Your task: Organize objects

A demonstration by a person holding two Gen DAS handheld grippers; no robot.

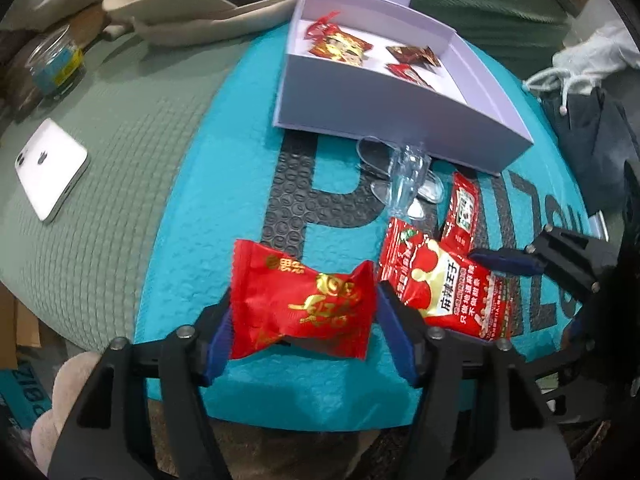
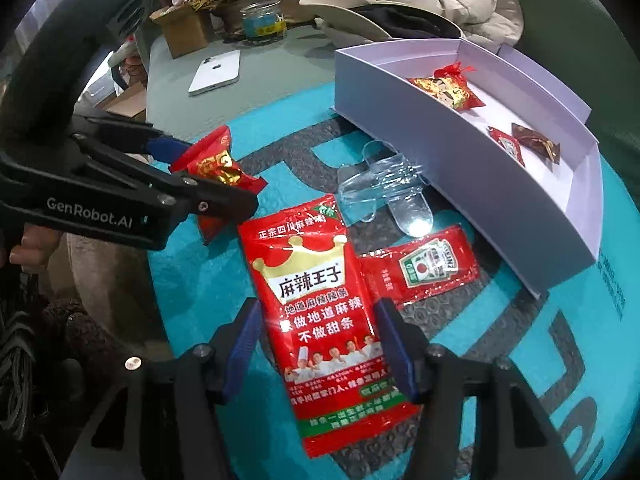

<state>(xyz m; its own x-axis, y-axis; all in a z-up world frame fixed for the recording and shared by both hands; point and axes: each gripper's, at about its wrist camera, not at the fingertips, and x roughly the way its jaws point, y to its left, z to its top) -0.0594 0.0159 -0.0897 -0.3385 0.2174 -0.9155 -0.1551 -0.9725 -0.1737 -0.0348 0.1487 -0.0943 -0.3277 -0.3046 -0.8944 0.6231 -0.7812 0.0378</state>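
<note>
My left gripper [image 1: 304, 320] is open around a red candy packet with gold print [image 1: 300, 300] lying on the teal mat; the fingers stand on both sides of it. It shows in the right wrist view too [image 2: 216, 168]. My right gripper [image 2: 316, 344] is open astride a red spicy-strip snack bag [image 2: 324, 320], also seen in the left wrist view [image 1: 444, 284]. A Heinz ketchup sachet [image 2: 424, 268] lies beside the bag. A white open box [image 2: 460, 184] holds several small red packets [image 2: 444, 88].
Clear plastic pieces [image 2: 384, 188] lie in front of the box. A white phone [image 1: 50, 168], a glass jar [image 1: 56, 64] and a beige hat [image 1: 200, 4] lie on the green surface to the left. A dark bag [image 1: 592, 132] is at the right.
</note>
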